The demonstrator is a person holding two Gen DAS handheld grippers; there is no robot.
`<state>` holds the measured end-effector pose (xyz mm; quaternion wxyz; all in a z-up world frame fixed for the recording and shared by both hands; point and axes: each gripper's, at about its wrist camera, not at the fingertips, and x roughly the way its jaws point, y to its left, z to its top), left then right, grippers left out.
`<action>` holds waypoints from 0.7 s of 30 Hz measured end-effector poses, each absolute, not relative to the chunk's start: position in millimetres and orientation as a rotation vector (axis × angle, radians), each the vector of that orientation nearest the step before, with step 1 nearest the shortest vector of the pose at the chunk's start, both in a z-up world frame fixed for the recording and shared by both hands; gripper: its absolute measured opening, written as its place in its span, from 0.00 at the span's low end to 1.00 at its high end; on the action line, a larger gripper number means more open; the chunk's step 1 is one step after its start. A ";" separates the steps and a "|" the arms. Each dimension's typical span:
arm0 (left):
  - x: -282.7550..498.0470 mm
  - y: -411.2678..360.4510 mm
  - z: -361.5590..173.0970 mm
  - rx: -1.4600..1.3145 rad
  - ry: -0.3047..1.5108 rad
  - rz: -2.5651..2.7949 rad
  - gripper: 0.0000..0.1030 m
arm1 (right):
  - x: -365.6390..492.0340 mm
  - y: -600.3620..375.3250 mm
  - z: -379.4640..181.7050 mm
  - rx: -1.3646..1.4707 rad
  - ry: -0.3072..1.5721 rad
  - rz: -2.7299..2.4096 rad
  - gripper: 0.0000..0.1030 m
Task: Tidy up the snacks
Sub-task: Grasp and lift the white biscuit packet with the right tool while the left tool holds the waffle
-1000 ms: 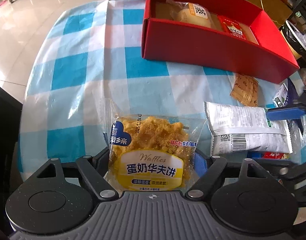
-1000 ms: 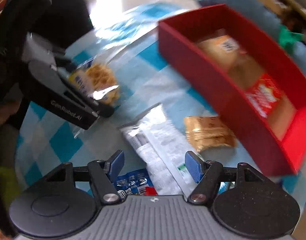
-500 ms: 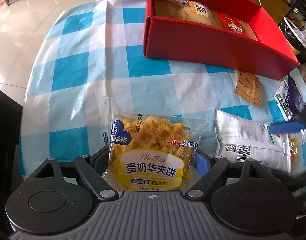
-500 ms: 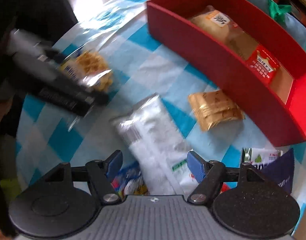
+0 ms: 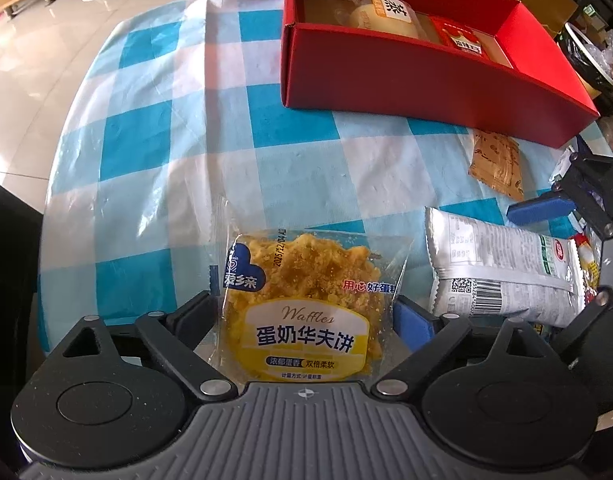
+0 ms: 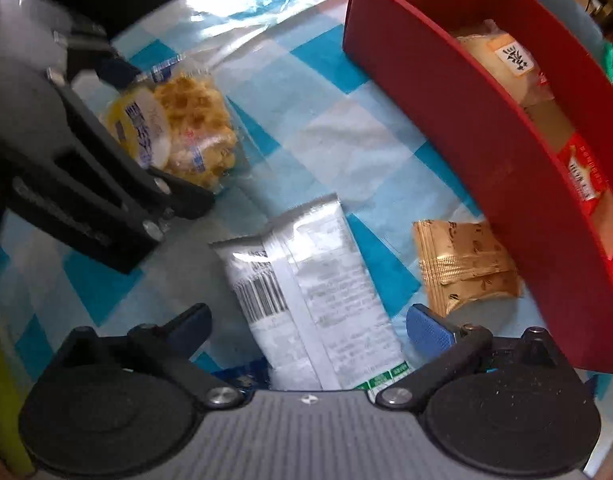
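Observation:
A waffle packet (image 5: 306,304) lies on the checked tablecloth between the fingers of my left gripper (image 5: 304,316). Its jaws are opening and the pads stand just off the wrapper's edges. In the right wrist view the same waffle packet (image 6: 178,128) sits inside the left gripper (image 6: 146,132). My right gripper (image 6: 310,326) points down over a long silver packet (image 6: 318,292), jaws opening wide, pads clear of it. The red box (image 5: 406,72) holds a bun packet (image 5: 386,16) and a red sachet (image 5: 464,42). A gold packet (image 6: 466,268) lies beside the red box (image 6: 466,128).
The tablecloth (image 5: 166,128) ends at the left over a tiled floor (image 5: 34,48). A blue wrapper (image 6: 242,378) peeks from under the silver packet. Shelves and clutter (image 5: 594,40) stand beyond the box at the far right.
The left jaws have spread wider around the waffle packet. The right gripper has sunk closer over the silver packet and its jaws have opened much wider.

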<state>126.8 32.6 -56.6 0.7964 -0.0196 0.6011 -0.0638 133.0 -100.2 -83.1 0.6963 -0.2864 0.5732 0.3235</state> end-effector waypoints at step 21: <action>121.6 37.8 -48.3 -0.072 1.276 -0.101 0.83 | 111.5 -152.4 -39.3 -0.218 1.233 0.448 0.42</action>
